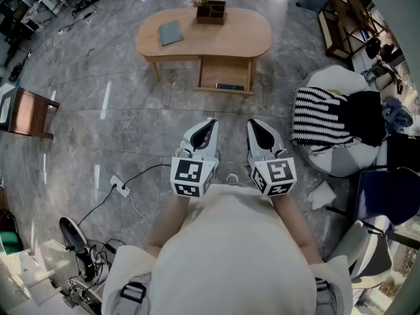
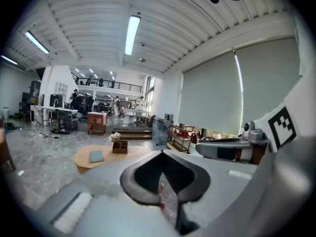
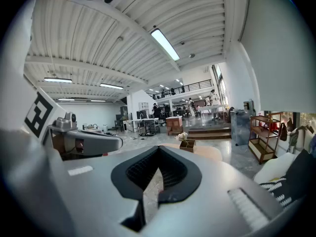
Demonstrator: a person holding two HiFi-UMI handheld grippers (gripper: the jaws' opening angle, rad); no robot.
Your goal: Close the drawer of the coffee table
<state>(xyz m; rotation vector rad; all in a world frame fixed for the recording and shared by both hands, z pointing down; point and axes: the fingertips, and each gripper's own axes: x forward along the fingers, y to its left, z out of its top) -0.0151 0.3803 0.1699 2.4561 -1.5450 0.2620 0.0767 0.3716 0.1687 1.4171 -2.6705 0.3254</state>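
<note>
Left gripper, right gripper: side by side, fingers fully closed on each, nothing held. Coffee table: well ahead of the fingers, across the floor. Drawer: open, pulled out toward the fingers, dark item inside. Surface carries book and flower box.

Ahead of the jaws of the left gripper and right gripper, bare floor runs unbroken to the coffee table and its pulled-out drawer. Right of the right jaws a beanbag with striped cloth crowds in. Left of the left jaws a cable trails.
</note>
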